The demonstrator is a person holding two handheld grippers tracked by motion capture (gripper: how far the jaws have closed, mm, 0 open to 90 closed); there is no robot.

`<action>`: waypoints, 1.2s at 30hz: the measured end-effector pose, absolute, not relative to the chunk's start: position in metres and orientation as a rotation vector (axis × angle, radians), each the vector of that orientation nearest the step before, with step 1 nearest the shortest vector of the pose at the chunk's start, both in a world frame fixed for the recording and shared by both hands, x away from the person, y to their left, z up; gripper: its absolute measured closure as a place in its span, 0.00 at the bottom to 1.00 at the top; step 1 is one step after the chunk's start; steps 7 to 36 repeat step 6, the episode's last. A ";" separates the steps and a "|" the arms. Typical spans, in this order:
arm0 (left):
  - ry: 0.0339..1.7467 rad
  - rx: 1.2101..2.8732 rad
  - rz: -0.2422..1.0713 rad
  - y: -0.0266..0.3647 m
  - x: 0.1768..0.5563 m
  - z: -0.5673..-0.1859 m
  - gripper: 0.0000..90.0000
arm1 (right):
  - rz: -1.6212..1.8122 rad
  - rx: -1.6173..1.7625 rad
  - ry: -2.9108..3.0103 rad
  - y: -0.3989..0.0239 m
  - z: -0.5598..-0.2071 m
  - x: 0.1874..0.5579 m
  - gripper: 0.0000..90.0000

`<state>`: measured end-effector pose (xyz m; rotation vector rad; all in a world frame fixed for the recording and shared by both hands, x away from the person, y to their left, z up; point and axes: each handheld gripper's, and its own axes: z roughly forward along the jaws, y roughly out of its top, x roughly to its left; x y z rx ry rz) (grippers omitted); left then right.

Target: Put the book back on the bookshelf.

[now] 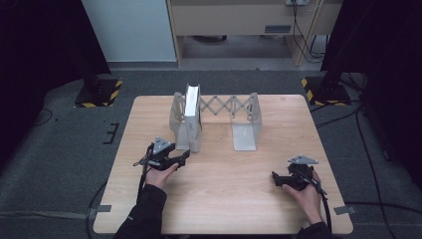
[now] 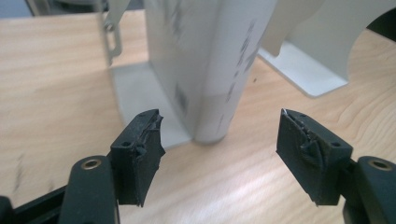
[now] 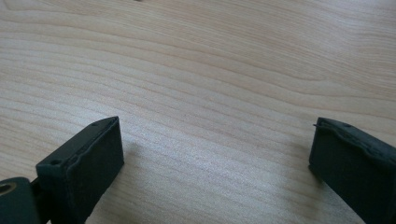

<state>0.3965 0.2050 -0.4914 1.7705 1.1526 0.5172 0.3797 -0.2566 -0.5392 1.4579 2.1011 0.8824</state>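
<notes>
While both tongs, left tongs [image 2: 219, 140] and right tongs [image 3: 215, 163], are held open and empty, the upright book [image 1: 192, 117] could be toppled from the expandable bookend rack [image 1: 246, 124] if nudged.

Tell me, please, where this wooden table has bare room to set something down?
Bare: the front strip between the left gripper and right gripper, and the right side beyond the white metal expanding bookend rack. Crowded: the rack's left end, where the upright white book stands.

I see a matt wooden table [image 1: 224, 199], a smooth grey metal book stand [image 1: 246, 134] and a glossy white book [image 2: 205, 70].
</notes>
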 end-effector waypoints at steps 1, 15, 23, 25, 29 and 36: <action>1.165 1.765 0.511 0.209 0.394 -0.493 0.34 | 0.882 1.458 2.101 -0.257 -0.539 0.380 0.04; 1.222 1.781 0.504 0.228 0.383 -0.503 0.32 | 0.883 1.457 2.099 -0.256 -0.539 0.380 0.04; 1.222 1.781 0.504 0.228 0.383 -0.503 0.32 | 0.883 1.457 2.099 -0.256 -0.539 0.380 0.04; 1.222 1.781 0.504 0.228 0.383 -0.503 0.32 | 0.883 1.457 2.099 -0.256 -0.539 0.380 0.04; 1.222 1.781 0.504 0.228 0.383 -0.503 0.32 | 0.883 1.457 2.099 -0.256 -0.539 0.380 0.04; 1.222 1.781 0.504 0.228 0.383 -0.503 0.32 | 0.883 1.457 2.099 -0.256 -0.539 0.380 0.04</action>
